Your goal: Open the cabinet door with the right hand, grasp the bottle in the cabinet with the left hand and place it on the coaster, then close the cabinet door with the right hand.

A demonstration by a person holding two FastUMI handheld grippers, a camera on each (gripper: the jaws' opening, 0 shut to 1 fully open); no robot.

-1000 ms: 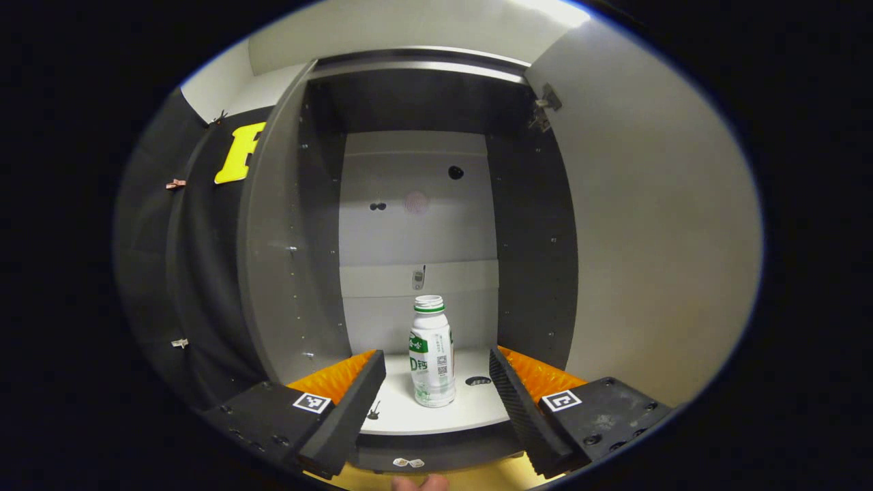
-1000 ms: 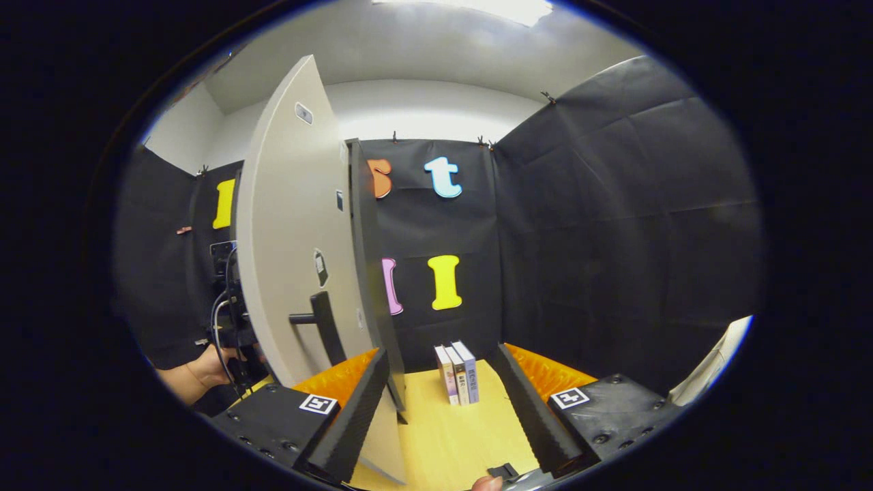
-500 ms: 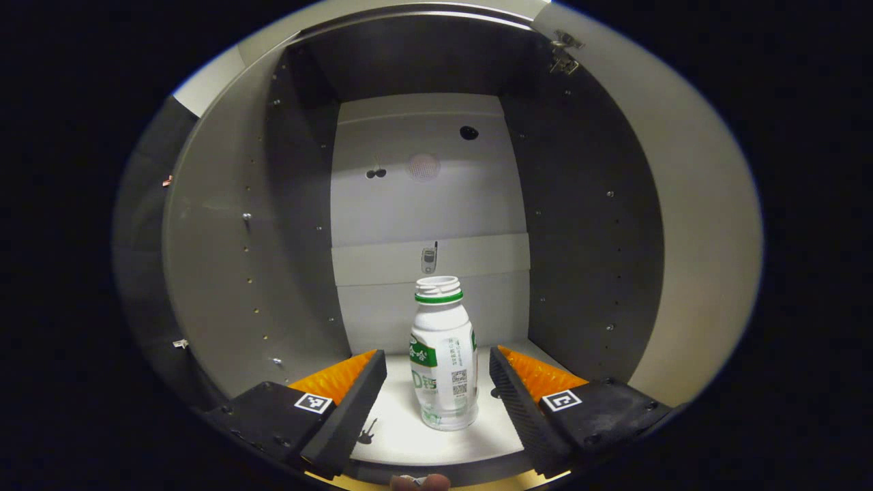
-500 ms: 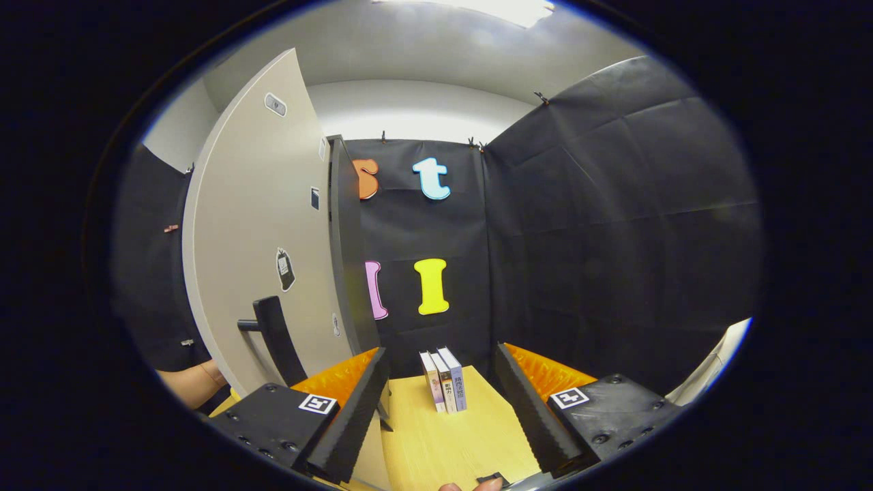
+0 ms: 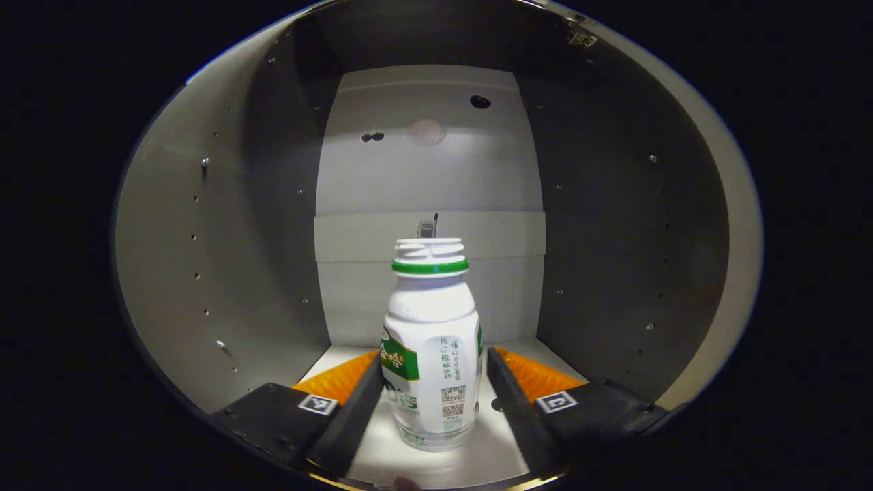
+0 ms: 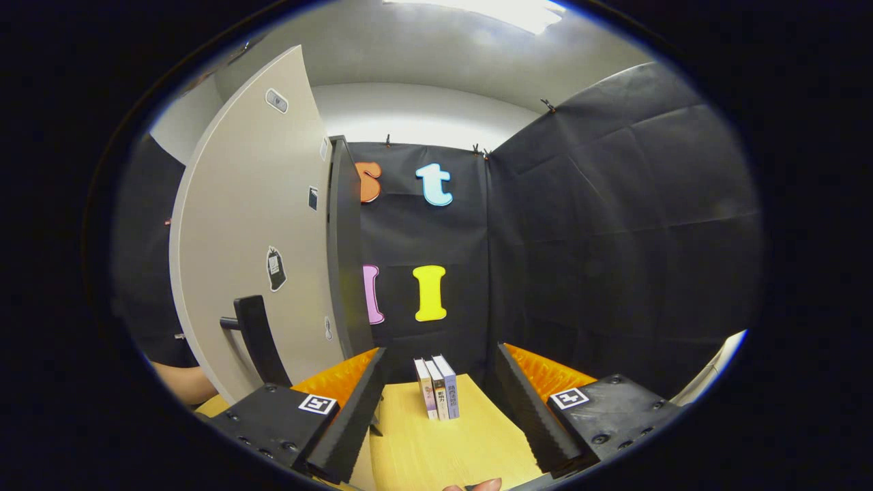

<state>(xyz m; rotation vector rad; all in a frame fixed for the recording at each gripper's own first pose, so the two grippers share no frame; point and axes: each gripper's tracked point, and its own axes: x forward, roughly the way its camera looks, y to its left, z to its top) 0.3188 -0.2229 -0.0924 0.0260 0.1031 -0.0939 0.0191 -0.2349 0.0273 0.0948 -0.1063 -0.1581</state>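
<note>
The bottle [image 5: 432,354] stands upright on the floor of the cabinet [image 5: 204,225], between the fingers of the left gripper [image 5: 431,399]. The fingers sit just beside its sides; whether they touch it I cannot tell. The right gripper [image 6: 440,402] is spread wide and holds nothing, over the table [image 6: 443,443], beside the open cabinet door [image 6: 252,225], with books [image 6: 436,387] ahead of it.

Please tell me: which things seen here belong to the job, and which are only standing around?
Belong to the job:
- bottle, upright between the open left tongs
- cabinet
- cabinet door, open, with its handle
- right tongs, open, holding nothing

Only standing around:
- books on the wooden table
</note>
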